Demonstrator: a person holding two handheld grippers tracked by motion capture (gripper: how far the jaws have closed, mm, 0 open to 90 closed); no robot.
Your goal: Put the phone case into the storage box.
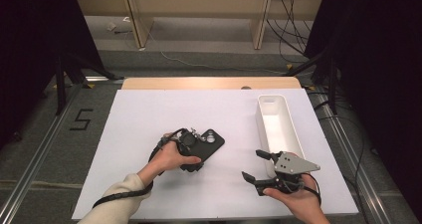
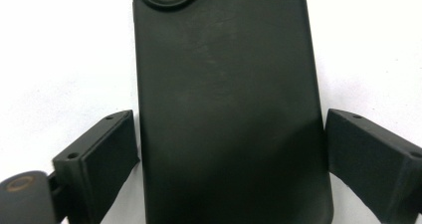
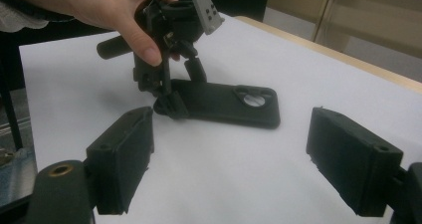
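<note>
A black phone case (image 1: 213,143) lies flat, back up, on the white sheet (image 1: 144,119), its camera cut-out at the far right end. My left gripper (image 1: 195,153) points down over its near end. In the left gripper view the two jaws stand against the long sides of the case (image 2: 229,84), pads touching it. The right gripper view shows that gripper (image 3: 183,92) held by a hand over the case (image 3: 224,104). My right gripper (image 1: 253,164) rests lower right, jaws wide open and empty, aimed at the case.
A long white bin (image 1: 278,129), empty, stands on the right part of the sheet, just beyond my right gripper. The wooden table edge (image 1: 209,82) runs along the back. Cables trail from both grippers toward the front edge.
</note>
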